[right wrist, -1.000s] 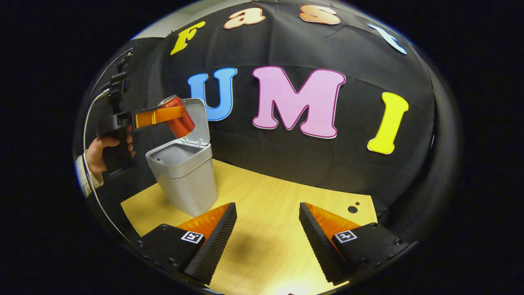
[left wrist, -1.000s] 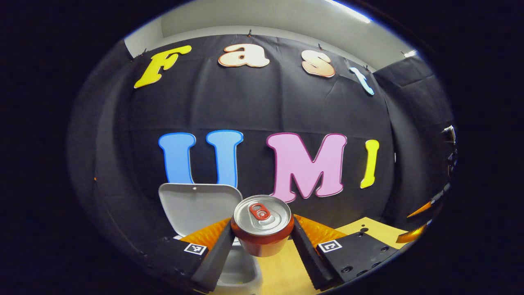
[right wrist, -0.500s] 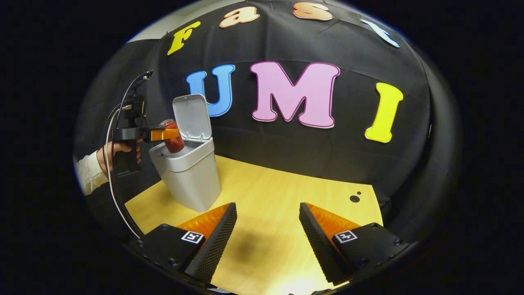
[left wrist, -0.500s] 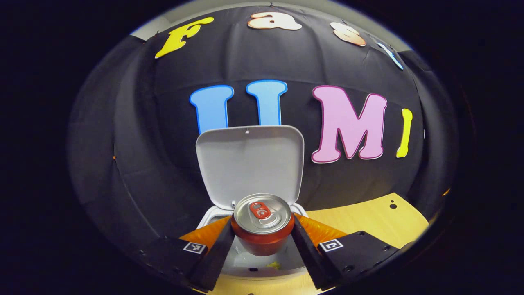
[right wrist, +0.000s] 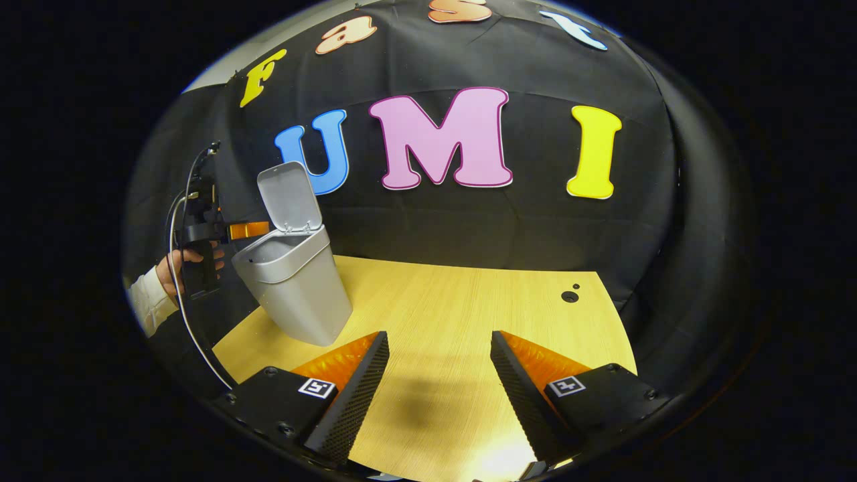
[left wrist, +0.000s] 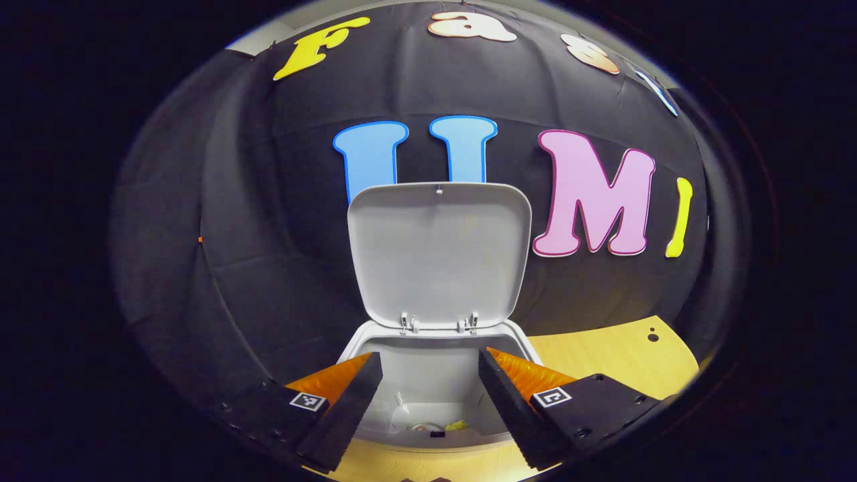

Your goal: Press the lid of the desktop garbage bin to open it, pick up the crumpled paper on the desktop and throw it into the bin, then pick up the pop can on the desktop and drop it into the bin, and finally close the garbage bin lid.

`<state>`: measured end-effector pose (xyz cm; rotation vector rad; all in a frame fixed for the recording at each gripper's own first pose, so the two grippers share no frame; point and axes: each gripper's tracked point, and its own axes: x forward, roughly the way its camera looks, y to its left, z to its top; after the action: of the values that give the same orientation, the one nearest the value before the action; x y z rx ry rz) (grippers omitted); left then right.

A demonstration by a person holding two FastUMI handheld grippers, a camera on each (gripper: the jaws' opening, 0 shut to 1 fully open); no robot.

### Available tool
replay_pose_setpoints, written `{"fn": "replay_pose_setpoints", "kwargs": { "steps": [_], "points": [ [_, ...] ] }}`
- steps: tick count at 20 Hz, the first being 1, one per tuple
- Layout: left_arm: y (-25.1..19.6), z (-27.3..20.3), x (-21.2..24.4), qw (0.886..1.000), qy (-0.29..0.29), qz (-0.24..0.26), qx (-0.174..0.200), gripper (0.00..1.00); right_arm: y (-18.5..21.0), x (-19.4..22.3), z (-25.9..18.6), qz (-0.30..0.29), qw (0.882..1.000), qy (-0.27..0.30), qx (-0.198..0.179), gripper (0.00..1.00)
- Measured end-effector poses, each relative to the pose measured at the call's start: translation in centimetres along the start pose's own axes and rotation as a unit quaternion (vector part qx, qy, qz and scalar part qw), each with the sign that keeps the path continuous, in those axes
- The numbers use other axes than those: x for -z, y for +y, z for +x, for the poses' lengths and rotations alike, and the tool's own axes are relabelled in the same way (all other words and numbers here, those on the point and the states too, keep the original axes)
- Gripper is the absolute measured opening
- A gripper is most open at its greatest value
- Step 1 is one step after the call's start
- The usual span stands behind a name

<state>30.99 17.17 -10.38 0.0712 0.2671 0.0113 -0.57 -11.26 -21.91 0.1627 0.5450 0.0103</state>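
Observation:
The grey desktop bin (left wrist: pixel 428 378) stands open, its lid (left wrist: pixel 438 254) tipped upright at the back. My left gripper (left wrist: pixel 428 358) hovers over the bin's mouth, open, with nothing between its fingers. Deep inside the bin lie the pop can's silver top (left wrist: pixel 420 427) and a bit of yellow crumpled paper (left wrist: pixel 458 425). In the right gripper view the bin (right wrist: pixel 294 294) sits at the table's left end with its lid (right wrist: pixel 289 197) up, and the left gripper (right wrist: pixel 248 229) is level with its rim. My right gripper (right wrist: pixel 439 338) is open above the wooden table (right wrist: pixel 469 301).
A hand (right wrist: pixel 177 268) with a white sleeve holds the left gripper, and a cable hangs from it. Two small dark holes (right wrist: pixel 570 296) mark the table's far right. Black cloth walls close the booth behind and on both sides.
The left gripper lowered the can over the open bin and then opened; the can dropped inside. The right gripper drifted a little without changing its opening.

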Motion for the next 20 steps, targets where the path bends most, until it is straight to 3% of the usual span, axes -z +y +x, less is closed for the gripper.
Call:
{"fn": "replay_pose_setpoints", "kwargs": {
  "steps": [5,7,11,18,20],
  "points": [
    [-0.3,-0.6,-4.8,0.999,-0.032,-0.012,0.013,0.95,-0.4,0.1,-0.2,0.008,1.000,-0.002,-0.001,0.98],
    [0.6,-0.4,-6.6,0.999,-0.037,0.012,-0.010,0.95,-0.3,0.2,-0.4,0.010,1.000,-0.002,-0.006,0.98],
    [0.4,0.2,-11.7,0.997,-0.072,0.002,0.000,0.95,-0.2,0.4,-0.5,0.006,1.000,-0.004,-0.011,0.98],
    [2.7,5.2,-16.9,0.994,-0.093,0.044,-0.029,0.94,-1.3,-0.3,-1.0,0.017,1.000,-0.014,-0.006,0.98],
    [2.2,6.6,-18.2,0.992,-0.104,0.065,-0.019,0.94,-1.7,-0.3,-1.0,0.018,1.000,-0.014,-0.002,0.98]
  ]
}}
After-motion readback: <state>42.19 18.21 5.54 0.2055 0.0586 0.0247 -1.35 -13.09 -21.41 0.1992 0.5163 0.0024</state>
